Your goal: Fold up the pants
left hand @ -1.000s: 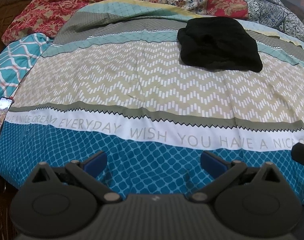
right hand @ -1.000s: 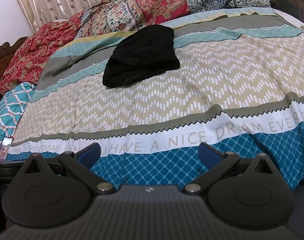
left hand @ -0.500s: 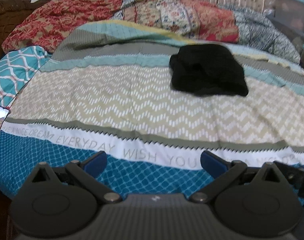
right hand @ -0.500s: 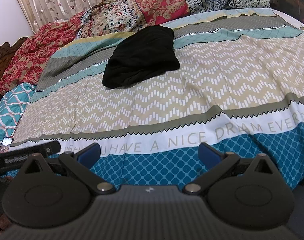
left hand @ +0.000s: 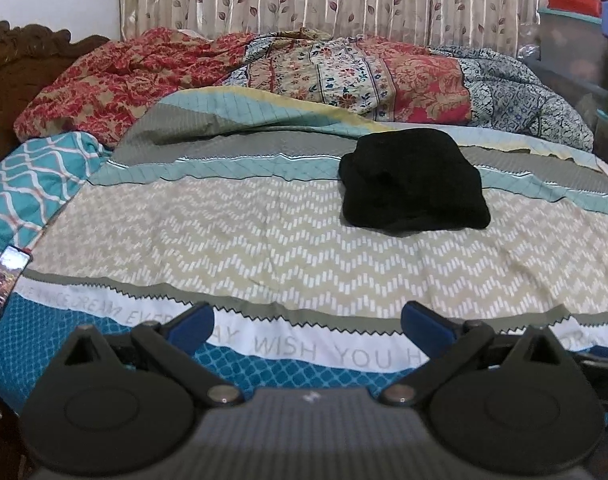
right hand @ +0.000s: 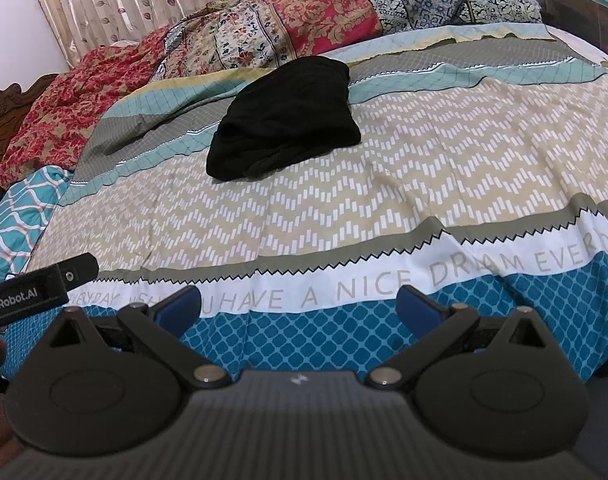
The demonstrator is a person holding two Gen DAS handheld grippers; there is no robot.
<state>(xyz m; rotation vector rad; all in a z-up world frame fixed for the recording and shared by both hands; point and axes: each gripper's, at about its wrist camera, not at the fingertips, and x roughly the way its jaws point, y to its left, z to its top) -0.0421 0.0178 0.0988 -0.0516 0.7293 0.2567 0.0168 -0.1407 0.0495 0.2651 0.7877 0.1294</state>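
Note:
The black pants point(left hand: 414, 182) lie as a compact bundle on the far middle of the bed, on the beige zigzag band of the patterned bedsheet point(left hand: 264, 248). They also show in the right wrist view point(right hand: 284, 118). My left gripper point(left hand: 307, 322) is open and empty, above the bed's near edge, far from the pants. My right gripper point(right hand: 298, 306) is open and empty, also at the near edge. The left gripper's body point(right hand: 36, 290) shows at the left of the right wrist view.
A rumpled red and floral quilt point(left hand: 344, 72) lies along the back of the bed under a curtain. A phone point(left hand: 4, 282) lies at the bed's left edge. A carved wooden headboard point(left hand: 20, 52) stands at left. Storage boxes point(left hand: 576, 40) stand at right.
The left gripper has pulled back and tilted up, so the pants look farther and the curtain shows. It has come forward into the right wrist view. The right gripper has hardly moved.

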